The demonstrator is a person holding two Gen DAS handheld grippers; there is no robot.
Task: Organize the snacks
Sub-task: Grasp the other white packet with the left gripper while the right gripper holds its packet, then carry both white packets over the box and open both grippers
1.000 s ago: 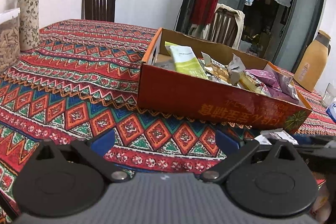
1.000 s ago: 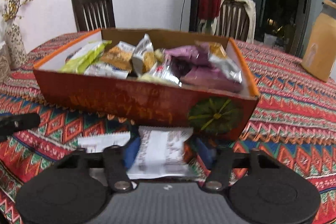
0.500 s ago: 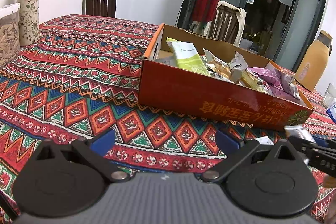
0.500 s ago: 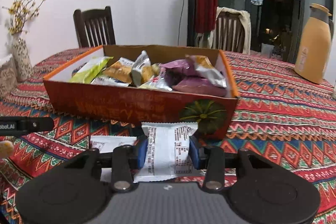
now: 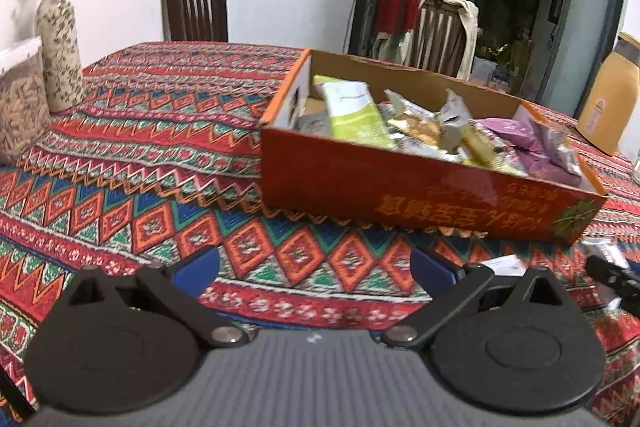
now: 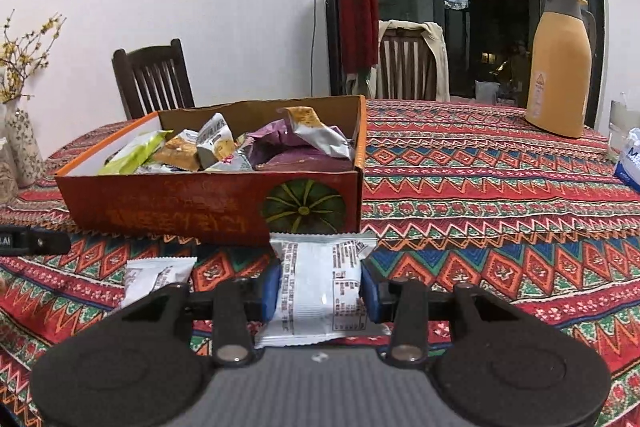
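The right tongs have just been closing and now pinch a white packet by its two long edges, one blue pad on each side, the printed back of the wrapper facing up. The packet sits just near of the box, in front of the box's right end, where a green round emblem is printed on the orange wall. Whether the packet touches the bench or is lifted off it I cannot tell.

A second white packet lies flat on the patterned cloth to the left of the held one, apart from it and also near of the box.

The box is open-topped and heaped with snacks: a green packet at the left end, golden and silver wrappers in the middle, purple bags at the right end.

The left tongs stand wide, with nothing between their blue pads; under them is bare cloth, left of and near the box's left end. In the right wrist view only a black tip of them shows at the left edge.

Far right on the bench stands a tan flask. Far left is a vase with yellow sprigs. Two wooden chairs stand behind the bench.
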